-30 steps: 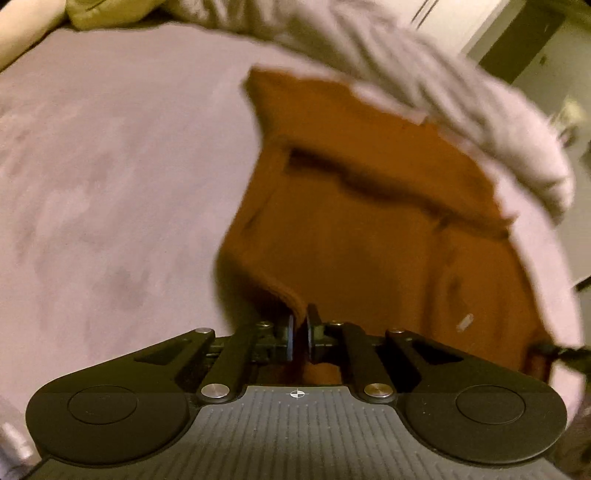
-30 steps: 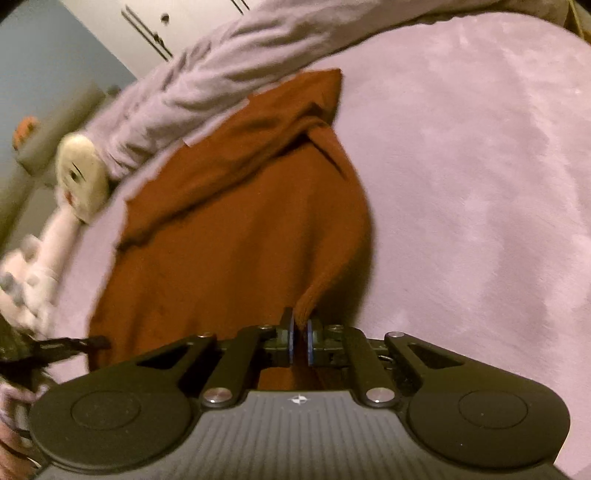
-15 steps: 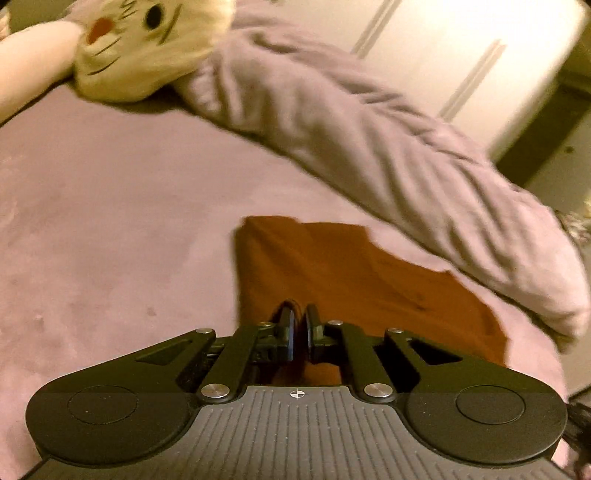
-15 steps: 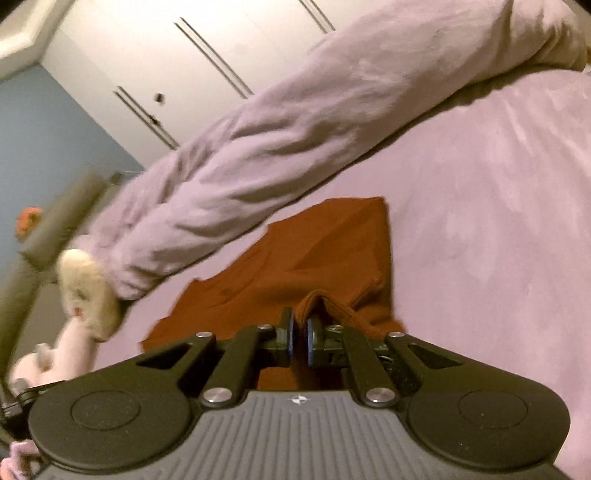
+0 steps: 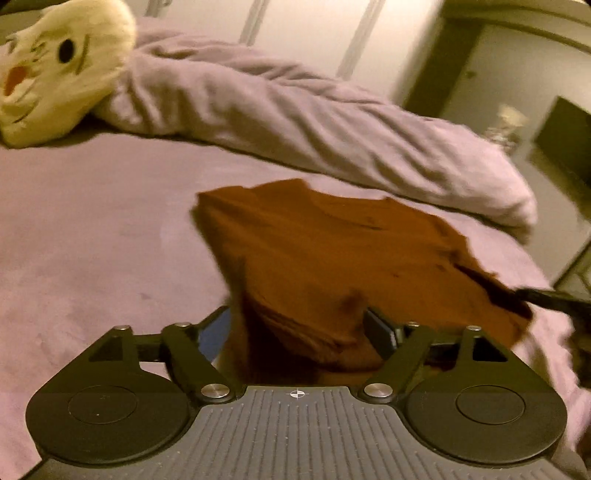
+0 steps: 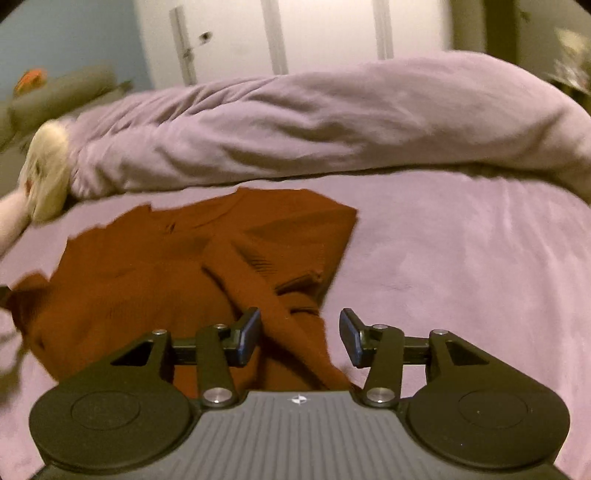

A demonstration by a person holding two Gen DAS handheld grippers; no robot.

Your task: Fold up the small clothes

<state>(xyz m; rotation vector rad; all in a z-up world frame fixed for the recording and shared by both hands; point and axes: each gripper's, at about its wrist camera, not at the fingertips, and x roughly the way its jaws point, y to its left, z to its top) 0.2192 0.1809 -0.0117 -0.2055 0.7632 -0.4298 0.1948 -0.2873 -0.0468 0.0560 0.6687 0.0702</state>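
Both grippers released — left gripper (image 5: 299,332) and right gripper (image 6: 297,338) spread wide, brown shirt (image 5: 332,258) bunched between each pair of fingers.

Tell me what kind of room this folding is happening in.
Most likely a bedroom. The rust-brown garment lies on a bed's mauve cover, with a bunched lilac duvet behind it, a cream plush toy at one end, and white wardrobe doors along the wall.

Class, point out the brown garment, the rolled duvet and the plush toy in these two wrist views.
brown garment (image 5: 332,258): left wrist view, flat middle panel.
rolled duvet (image 6: 332,122): right wrist view, centre of the roll.
plush toy (image 5: 62,70): left wrist view, its face.
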